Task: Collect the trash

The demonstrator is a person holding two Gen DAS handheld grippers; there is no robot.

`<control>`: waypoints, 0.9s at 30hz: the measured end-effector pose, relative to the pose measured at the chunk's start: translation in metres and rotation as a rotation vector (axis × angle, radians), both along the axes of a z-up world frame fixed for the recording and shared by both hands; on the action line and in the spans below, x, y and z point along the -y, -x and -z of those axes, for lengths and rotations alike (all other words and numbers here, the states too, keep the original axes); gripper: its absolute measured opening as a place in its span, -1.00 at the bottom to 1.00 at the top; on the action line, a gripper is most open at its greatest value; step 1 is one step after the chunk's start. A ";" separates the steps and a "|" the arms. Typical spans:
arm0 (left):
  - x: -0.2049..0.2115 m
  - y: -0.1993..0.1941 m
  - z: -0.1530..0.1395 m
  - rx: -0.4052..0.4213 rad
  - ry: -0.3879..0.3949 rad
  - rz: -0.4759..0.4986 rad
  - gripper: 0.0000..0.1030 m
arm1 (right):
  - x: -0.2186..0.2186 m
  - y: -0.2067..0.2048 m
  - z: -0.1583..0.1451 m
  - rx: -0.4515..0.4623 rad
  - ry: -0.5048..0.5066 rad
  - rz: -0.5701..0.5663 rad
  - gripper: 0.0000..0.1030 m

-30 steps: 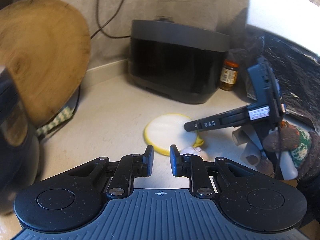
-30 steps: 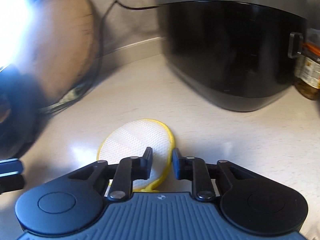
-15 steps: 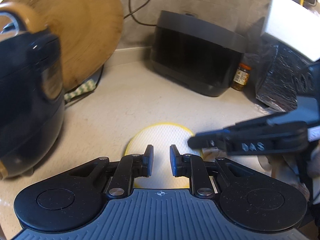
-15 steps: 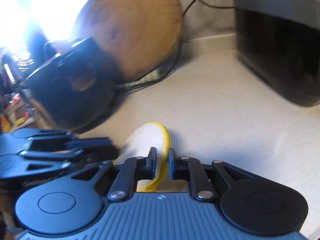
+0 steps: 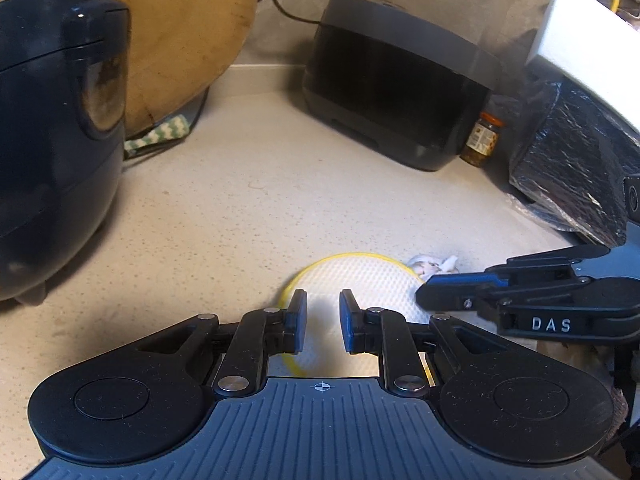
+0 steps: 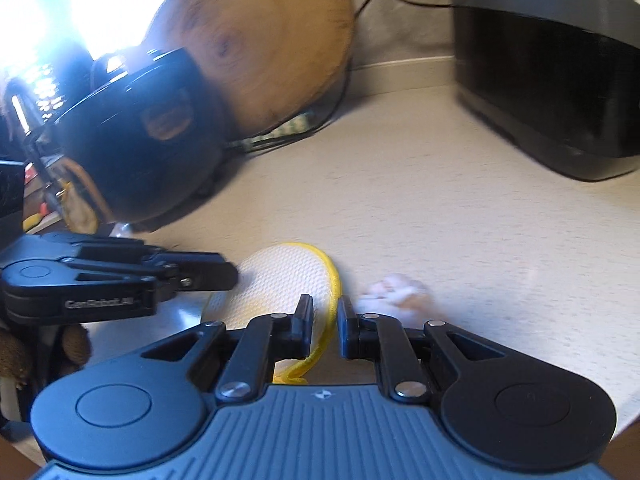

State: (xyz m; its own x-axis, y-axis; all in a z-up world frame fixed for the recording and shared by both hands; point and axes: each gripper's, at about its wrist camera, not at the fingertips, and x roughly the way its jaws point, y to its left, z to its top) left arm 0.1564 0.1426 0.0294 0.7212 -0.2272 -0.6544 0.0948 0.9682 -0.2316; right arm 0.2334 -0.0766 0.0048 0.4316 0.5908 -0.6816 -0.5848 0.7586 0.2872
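Speckled beige counter (image 5: 248,216) runs back to a grey wall, where a round wooden board (image 5: 180,40) leans behind a dark rice cooker (image 5: 56,128). A black boxy appliance (image 5: 392,92) stands farther right with a small jar (image 5: 482,140) beside it, then a black crinkled bag (image 5: 572,176). A green zigzag cloth (image 5: 160,136) lies under the board.

A crumpled wad of trash (image 5: 432,266) sits on the counter just beside the right edge of a round white pad with yellow trim (image 5: 360,284), which lies flat; the wad's shape shows no clear long axis.

The left gripper (image 5: 323,320) hangs over the pad, its jaws a little apart with nothing between them. The right gripper (image 6: 324,326) has just been closing; its jaws stand narrowly apart over the pad's yellow rim, and I cannot tell whether they pinch it. The wad lies just right of them.
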 end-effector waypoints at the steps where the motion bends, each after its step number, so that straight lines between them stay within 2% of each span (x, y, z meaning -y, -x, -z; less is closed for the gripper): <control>1: 0.001 -0.001 0.000 0.001 0.005 -0.002 -0.60 | 0.006 0.000 0.000 0.005 -0.010 0.011 -0.75; 3: 0.001 -0.004 0.001 0.006 0.021 -0.013 -0.60 | 0.017 0.000 -0.001 0.030 -0.012 0.039 -0.67; 5: 0.002 -0.009 0.001 0.010 0.039 -0.020 -0.60 | 0.023 0.005 -0.003 0.079 -0.002 0.062 -0.30; 7: 0.003 -0.017 0.003 -0.004 0.038 -0.035 -0.60 | 0.027 0.009 -0.005 0.103 -0.016 0.064 -0.05; 8: 0.003 -0.020 0.004 -0.014 0.030 -0.045 -0.60 | 0.027 0.011 -0.005 0.104 -0.028 0.056 -0.02; 11: -0.002 -0.021 0.007 -0.044 0.002 -0.082 -0.60 | 0.025 0.021 -0.006 0.120 -0.042 0.028 -0.03; 13: -0.008 -0.017 0.006 -0.048 0.012 -0.085 -0.60 | 0.018 0.034 -0.005 0.159 -0.038 -0.018 -0.06; 15: -0.013 -0.015 0.008 -0.065 0.027 -0.089 -0.60 | 0.007 0.045 0.001 0.185 -0.001 -0.051 -0.29; 16: -0.015 -0.014 0.010 -0.078 0.032 -0.094 -0.60 | 0.000 0.049 0.005 0.184 0.017 -0.068 -0.49; 18: -0.018 -0.015 0.015 -0.103 0.050 -0.092 -0.60 | -0.010 0.051 0.016 0.147 0.037 -0.093 -0.51; 20: -0.020 -0.015 0.017 -0.105 0.081 -0.083 -0.60 | -0.012 0.052 0.022 0.155 0.031 -0.083 -0.51; 22: -0.021 -0.014 0.017 -0.121 0.121 -0.068 -0.40 | -0.010 0.049 0.022 0.137 0.013 -0.077 -0.51; 25: -0.024 -0.010 0.014 -0.157 0.204 -0.057 -0.39 | -0.005 0.046 0.023 0.120 -0.007 -0.063 -0.49; 27: -0.027 -0.005 0.010 -0.142 0.251 -0.032 -0.38 | 0.001 0.046 0.024 0.120 -0.014 -0.050 -0.48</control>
